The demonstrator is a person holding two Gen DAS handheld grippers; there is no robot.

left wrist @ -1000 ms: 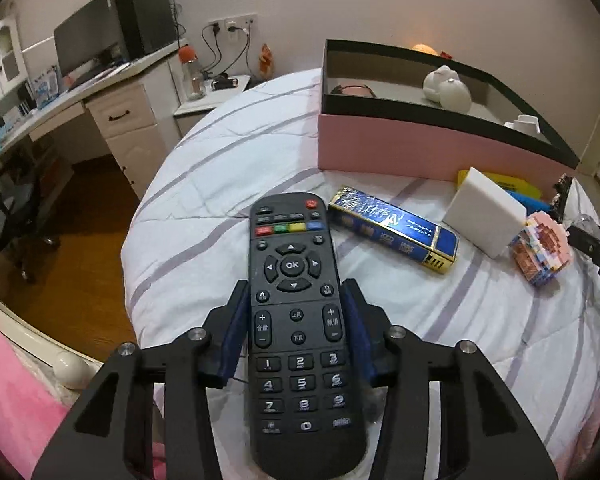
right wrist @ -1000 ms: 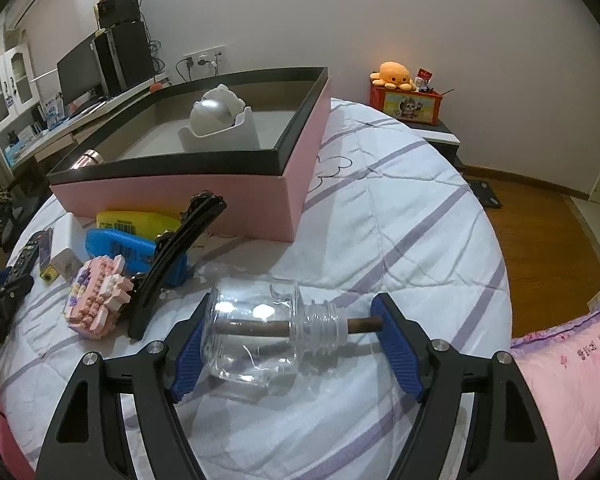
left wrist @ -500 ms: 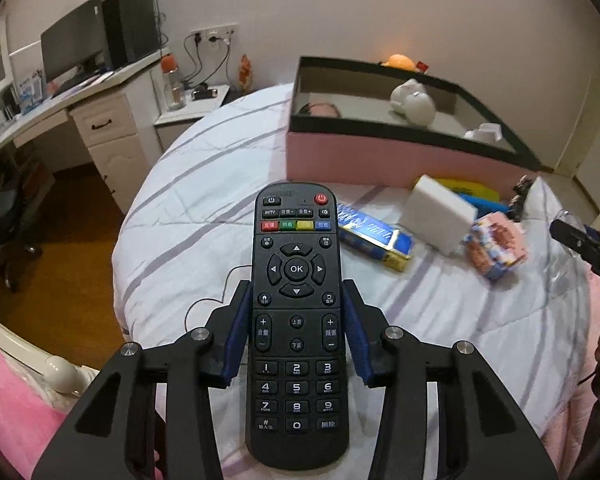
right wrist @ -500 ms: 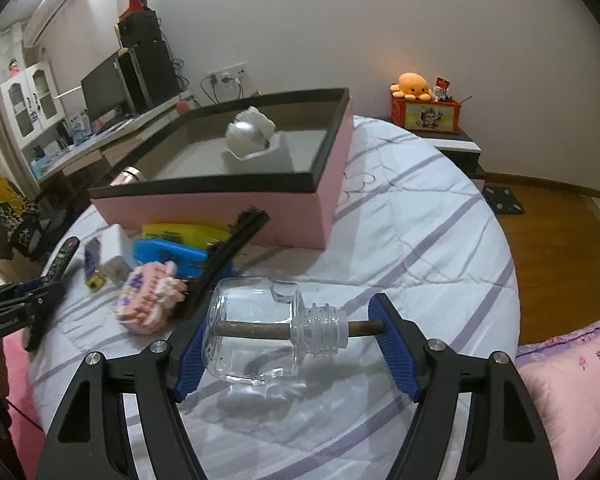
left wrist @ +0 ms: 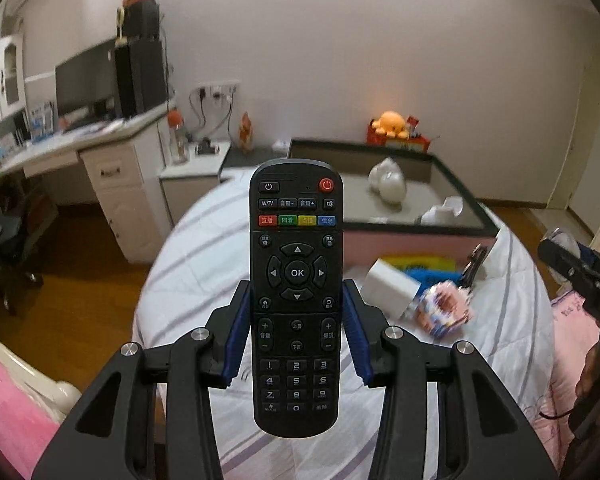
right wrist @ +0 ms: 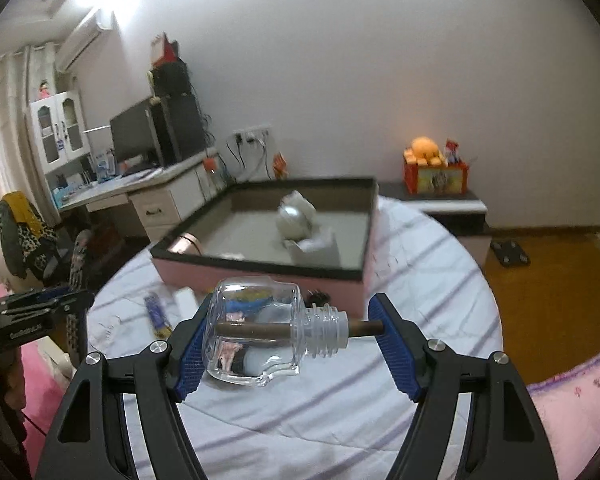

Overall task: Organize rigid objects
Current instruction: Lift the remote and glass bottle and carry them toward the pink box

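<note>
Left wrist view: left gripper (left wrist: pixel 297 334) has its jaws clamped narrow on the long sides of the black remote (left wrist: pixel 296 296), buttons up, nose pointing toward the pink box (left wrist: pixel 420 236) on the bed (left wrist: pixel 188 264). The remote hangs clear of the bedding.

Right wrist view: right gripper (right wrist: pixel 292 340) jaws stand wide, pinching a clear glass bottle (right wrist: pixel 260 334) end to end: one pad on its base, the other on the brown stick (right wrist: pixel 364 326) poking out of the neck. Bottle is off the bed, short of the box's near wall.

Judged step: carry both items over the wall and set them inside the box.

Notes for doing it well:
- Clear the black rim before lowering; the bottle grip relies on the stick, so avoid jolts or tilt that might let it slip.
- Aim for bare floor, away from the white round object (right wrist: pixel 296 216) and copper item (right wrist: pixel 186 244) already inside.
- Place one hand at a time so the grippers stay apart.
- Release only once each item rests on the box floor.
</note>
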